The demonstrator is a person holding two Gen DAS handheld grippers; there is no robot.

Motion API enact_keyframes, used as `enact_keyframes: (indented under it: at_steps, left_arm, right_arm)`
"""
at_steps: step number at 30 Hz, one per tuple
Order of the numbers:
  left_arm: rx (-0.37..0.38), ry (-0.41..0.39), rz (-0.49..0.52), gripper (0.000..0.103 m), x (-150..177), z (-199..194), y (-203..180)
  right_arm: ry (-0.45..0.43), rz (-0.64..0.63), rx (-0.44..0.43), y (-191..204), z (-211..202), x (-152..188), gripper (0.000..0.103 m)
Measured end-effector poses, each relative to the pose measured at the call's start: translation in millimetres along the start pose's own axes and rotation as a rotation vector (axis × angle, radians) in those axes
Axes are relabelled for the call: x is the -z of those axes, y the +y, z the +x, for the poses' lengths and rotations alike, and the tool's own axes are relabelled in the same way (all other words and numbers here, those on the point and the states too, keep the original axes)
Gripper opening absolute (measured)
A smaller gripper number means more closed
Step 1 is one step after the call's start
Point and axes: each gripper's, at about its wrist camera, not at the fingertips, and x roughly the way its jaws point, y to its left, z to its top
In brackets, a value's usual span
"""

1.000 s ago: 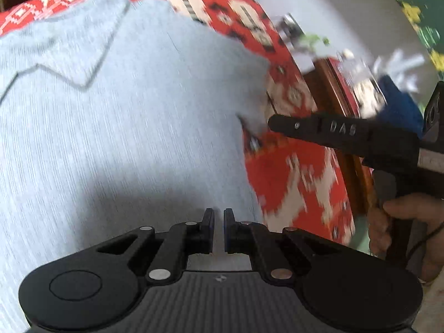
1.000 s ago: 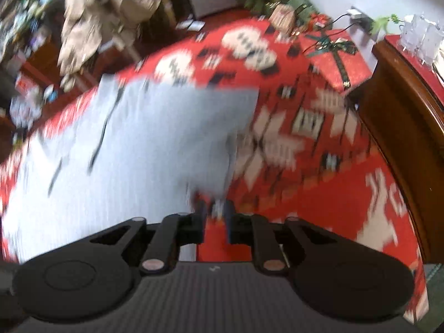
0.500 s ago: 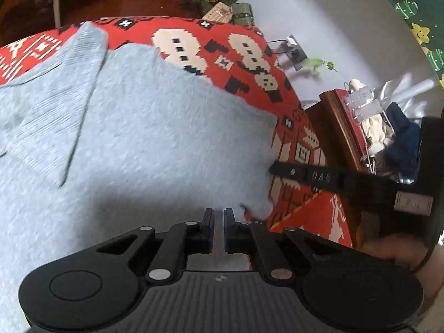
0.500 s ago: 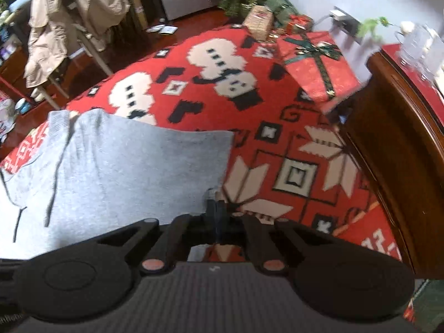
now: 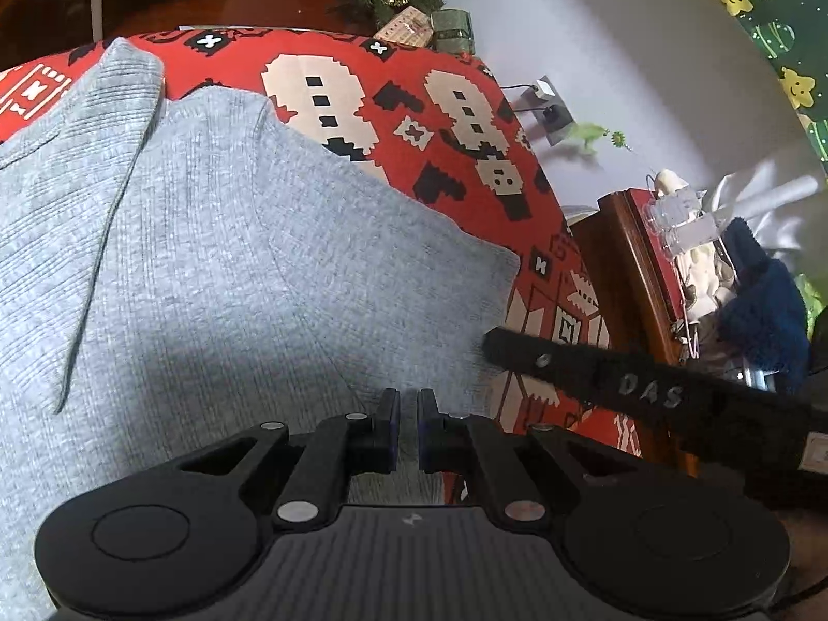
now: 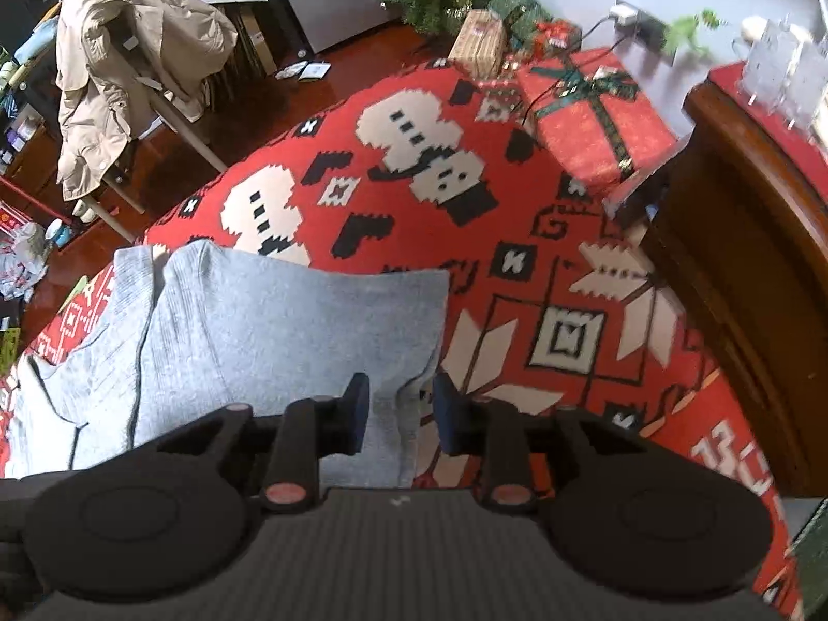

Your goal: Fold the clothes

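Blanket (image 6: 517, 269): red, snowman pattern, spread under everything you work on.
Sweater (image 5: 217, 279): grey knit, lies folded flat on the blanket, one corner toward the wooden cabinet (image 6: 750, 259).
Your left gripper (image 5: 408, 427): jaws nearly closed over the sweater's near edge; it seems to pinch cloth, though the view is poor there.
Your right gripper (image 6: 401, 414): jaws opening, the sweater's corner edge between them, pads clear of it.

Two wrist fisheyes, angled steeply down, close over grey sweater (image 5: 233, 269) on red blanket (image 6: 517, 259), both views sharing them
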Motion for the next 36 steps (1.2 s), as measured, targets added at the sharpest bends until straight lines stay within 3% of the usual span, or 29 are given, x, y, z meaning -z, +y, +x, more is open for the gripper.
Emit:
enact_keyframes:
  at_steps: [2, 3, 5, 14, 17, 19, 24, 26, 27, 28, 32, 36]
  left_arm:
    - [0.002, 0.005, -0.001, 0.005, -0.3, 0.9, 0.0]
    - [0.004, 0.005, -0.002, 0.005, -0.6, 0.8, -0.1]
    - [0.010, 0.000, -0.003, 0.005, -2.1, -0.6, 0.1]
    - [0.011, 0.015, -0.008, 0.005, -6.8, 4.2, 7.3]
    - [0.022, -0.001, -0.020, 0.005, -11.0, -0.1, 9.8]
    - [0.022, -0.016, -0.023, 0.005, -16.4, -3.0, 12.2]
    - [-0.002, -0.057, -0.026, 0.005, -36.6, -8.1, 23.5]
    - [-0.013, -0.072, -0.027, 0.005, -45.8, -8.6, 28.6]
    - [-0.018, -0.081, -0.026, 0.005, -50.9, -8.7, 31.2]
    - [-0.023, -0.089, -0.025, 0.005, -56.0, -8.8, 33.7]
    - [-0.050, -0.134, -0.016, 0.007, -74.2, -8.0, 41.6]
    - [-0.066, -0.151, -0.019, 0.014, -84.2, -4.2, 48.3]
  right_arm:
    - [0.017, -0.001, 0.003, 0.6, 6.0, 1.9, 0.006]
    - [0.012, -0.008, 0.020, 1.3, 7.1, 2.5, 0.000]
    - [-0.014, -0.023, 0.067, 1.4, 5.9, 1.8, 0.000]
    - [0.017, -0.052, 0.163, -0.4, 9.6, -1.3, 0.004]
    - [-0.040, -0.012, 0.137, -5.6, -3.7, -10.4, 0.008]
    - [-0.068, -0.049, 0.101, -2.2, -5.8, -19.6, 0.017]
    - [-0.048, -0.114, 0.130, 2.8, 17.9, -41.4, 0.024]
    - [-0.045, -0.133, 0.136, 4.4, 25.9, -45.1, 0.023]
    - [-0.039, -0.139, 0.136, 5.1, 30.4, -46.4, 0.019]
    - [-0.034, -0.144, 0.135, 5.6, 33.4, -47.3, 0.001]
    - [-0.075, -0.115, 0.224, 3.9, 32.2, -48.2, 0.000]
    - [-0.080, -0.083, 0.258, 0.2, 35.5, -47.8, 0.000]
